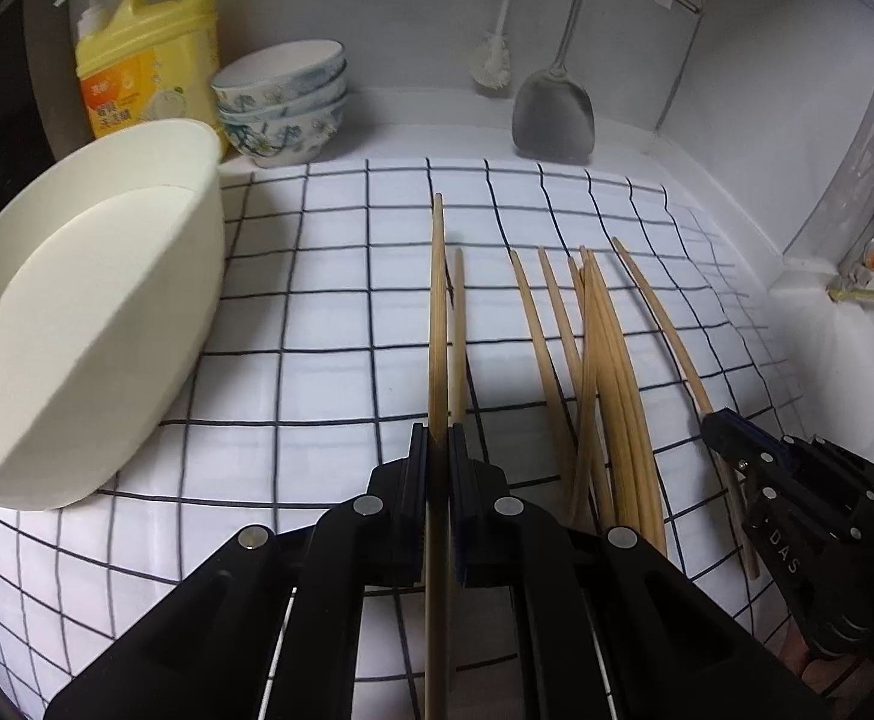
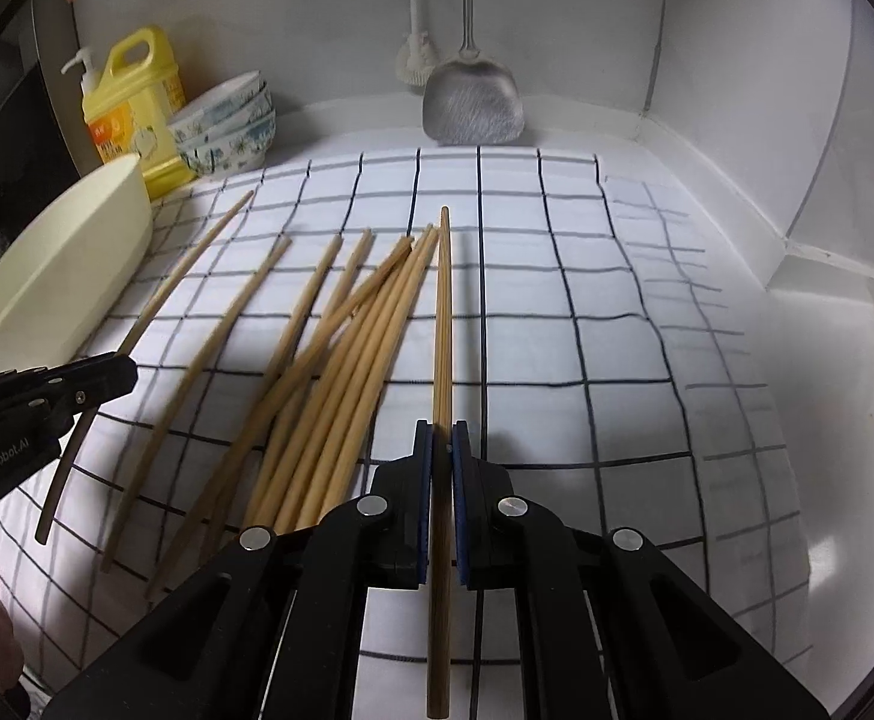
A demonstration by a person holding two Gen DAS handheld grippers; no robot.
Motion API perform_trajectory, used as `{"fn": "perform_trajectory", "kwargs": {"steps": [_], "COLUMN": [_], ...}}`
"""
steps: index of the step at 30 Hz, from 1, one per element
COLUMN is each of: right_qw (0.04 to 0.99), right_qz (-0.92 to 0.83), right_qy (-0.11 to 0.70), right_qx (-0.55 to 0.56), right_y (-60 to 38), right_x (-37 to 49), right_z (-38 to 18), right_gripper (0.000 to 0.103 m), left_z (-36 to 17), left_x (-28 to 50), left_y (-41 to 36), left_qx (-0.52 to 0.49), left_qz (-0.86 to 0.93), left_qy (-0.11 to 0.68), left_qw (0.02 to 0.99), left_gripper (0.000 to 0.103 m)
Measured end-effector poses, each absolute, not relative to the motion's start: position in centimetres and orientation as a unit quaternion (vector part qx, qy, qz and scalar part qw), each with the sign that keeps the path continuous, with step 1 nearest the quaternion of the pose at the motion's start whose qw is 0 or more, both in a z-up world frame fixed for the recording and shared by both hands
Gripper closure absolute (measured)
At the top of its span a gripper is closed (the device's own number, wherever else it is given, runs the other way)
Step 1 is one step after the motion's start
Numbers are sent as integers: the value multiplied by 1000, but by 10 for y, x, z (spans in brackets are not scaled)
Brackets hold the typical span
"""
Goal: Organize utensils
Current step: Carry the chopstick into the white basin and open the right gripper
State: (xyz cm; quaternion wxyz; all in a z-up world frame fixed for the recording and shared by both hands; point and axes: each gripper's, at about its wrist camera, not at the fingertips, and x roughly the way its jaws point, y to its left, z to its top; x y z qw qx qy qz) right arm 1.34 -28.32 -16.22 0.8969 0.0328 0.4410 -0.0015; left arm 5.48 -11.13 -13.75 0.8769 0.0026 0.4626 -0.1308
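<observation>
The left gripper (image 1: 437,441) was clamped on one chopstick (image 1: 437,312), which pointed away over the checked cloth (image 1: 317,372) near the cream tub (image 1: 77,324). The right gripper (image 2: 442,438) was clamped on another chopstick (image 2: 443,324), just beside the loose pile of chopsticks (image 2: 341,372) lying on the cloth between the two grippers.

Bottle label (image 1: 114,105): print too small to read.
Spatula (image 1: 554,111): handle top cut off by frame edge.
Tub (image 1: 77,324): near end out of frame.
Chopsticks (image 2: 341,372): blurred, count unclear.
</observation>
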Motion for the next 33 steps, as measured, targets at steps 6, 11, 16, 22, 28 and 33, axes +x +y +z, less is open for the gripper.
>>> {"fn": "perform_trajectory", "kwargs": {"steps": [6, 11, 16, 22, 28, 33], "right_qw": [905, 909, 911, 907, 900, 889], "right_qz": [16, 51, 103, 140, 156, 148], "right_qy": [424, 412, 397, 393, 404, 430], "right_qx": [33, 25, 40, 53, 51, 54], "right_y": [-274, -244, -189, -107, -32, 3], "right_x": [5, 5, 17, 50, 91, 124], "right_z": [-126, -92, -58, -39, -43, -64], "right_gripper": [97, 97, 97, 97, 97, 97], "left_z": [-96, -55, -24, -15, -20, -41], "left_x": [42, 34, 32, 50, 85, 115], "left_y": [-87, -52, 5, 77, 127, 149], "left_qx": [-16, -23, -25, -17, -2, 0], "left_qz": [-100, -62, -24, -1, -6, -28], "left_qy": [442, 427, 419, 427, 435, 456], "left_qw": [891, 902, 907, 904, 901, 890], "left_gripper": [96, 96, 96, 96, 96, 96]}}
